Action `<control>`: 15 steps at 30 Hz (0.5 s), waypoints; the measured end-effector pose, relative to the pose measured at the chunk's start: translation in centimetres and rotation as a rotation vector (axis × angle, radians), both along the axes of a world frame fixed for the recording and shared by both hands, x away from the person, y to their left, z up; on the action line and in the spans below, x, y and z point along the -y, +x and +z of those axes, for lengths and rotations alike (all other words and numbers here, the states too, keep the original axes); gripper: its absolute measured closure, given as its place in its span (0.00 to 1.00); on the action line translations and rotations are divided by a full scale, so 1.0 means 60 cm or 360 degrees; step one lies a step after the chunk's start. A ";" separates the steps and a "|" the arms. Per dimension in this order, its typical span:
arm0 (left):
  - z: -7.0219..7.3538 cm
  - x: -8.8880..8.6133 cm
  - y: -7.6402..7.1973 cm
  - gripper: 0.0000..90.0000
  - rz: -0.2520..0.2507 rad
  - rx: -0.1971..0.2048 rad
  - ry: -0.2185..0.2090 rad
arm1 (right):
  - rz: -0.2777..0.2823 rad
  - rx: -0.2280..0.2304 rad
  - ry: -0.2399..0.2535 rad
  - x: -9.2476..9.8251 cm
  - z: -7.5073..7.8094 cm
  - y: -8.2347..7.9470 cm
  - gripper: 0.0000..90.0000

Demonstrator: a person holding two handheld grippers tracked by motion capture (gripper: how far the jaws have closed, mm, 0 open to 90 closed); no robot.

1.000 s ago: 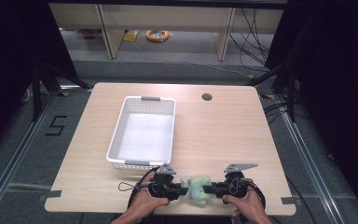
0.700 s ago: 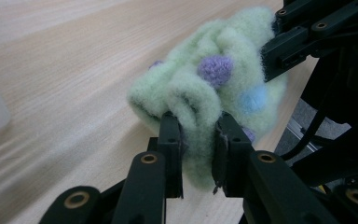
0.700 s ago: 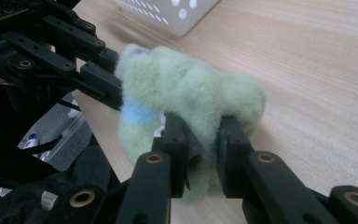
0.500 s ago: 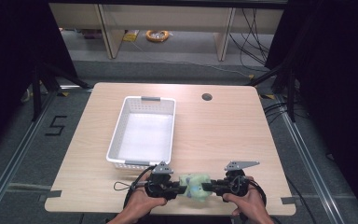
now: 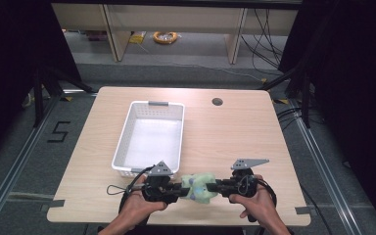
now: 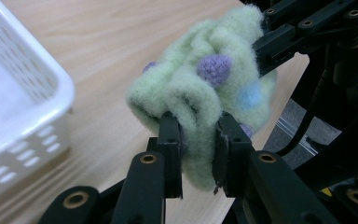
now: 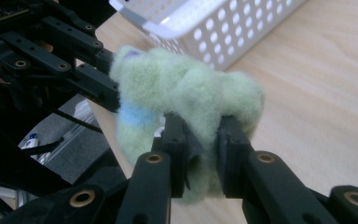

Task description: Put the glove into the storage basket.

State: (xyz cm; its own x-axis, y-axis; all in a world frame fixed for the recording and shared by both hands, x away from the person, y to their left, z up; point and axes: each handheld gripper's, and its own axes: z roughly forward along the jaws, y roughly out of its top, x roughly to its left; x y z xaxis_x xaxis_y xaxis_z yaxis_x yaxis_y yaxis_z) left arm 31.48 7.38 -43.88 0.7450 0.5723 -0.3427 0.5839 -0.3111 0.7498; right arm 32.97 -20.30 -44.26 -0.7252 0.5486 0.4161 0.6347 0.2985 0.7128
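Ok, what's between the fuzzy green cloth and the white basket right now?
Nothing but bare tabletop. The high view shows a short strip of wood between the green cloth and the white basket; the left gripper view shows that gap too.

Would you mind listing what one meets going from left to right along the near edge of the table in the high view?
Left gripper → green fleece bundle → right gripper, both shut on the bundle.
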 end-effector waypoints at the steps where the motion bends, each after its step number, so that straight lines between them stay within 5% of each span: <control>1: 0.008 -0.005 0.002 0.82 0.0010 0.0000 0.0002 | 0.0017 0.0012 0.0003 -0.002 0.005 0.003 0.86; 10: 0.056 -0.051 0.028 0.82 0.0055 0.0026 0.0008 | 0.0034 -0.0007 0.0060 -0.043 0.053 0.036 0.86; 15: 0.074 -0.074 0.039 0.82 0.0084 0.0036 0.0023 | 0.0080 0.0047 0.0024 -0.067 0.073 0.061 0.86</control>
State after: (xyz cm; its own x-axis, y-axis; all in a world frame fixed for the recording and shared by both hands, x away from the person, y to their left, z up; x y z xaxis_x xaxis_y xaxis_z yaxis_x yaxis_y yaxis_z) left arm 33.85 11.85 -39.43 0.7209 0.6160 -0.3175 0.5830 -0.2913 0.7585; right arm 36.61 -16.30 -39.88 -0.7639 0.5050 0.4018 0.5977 0.3189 0.7355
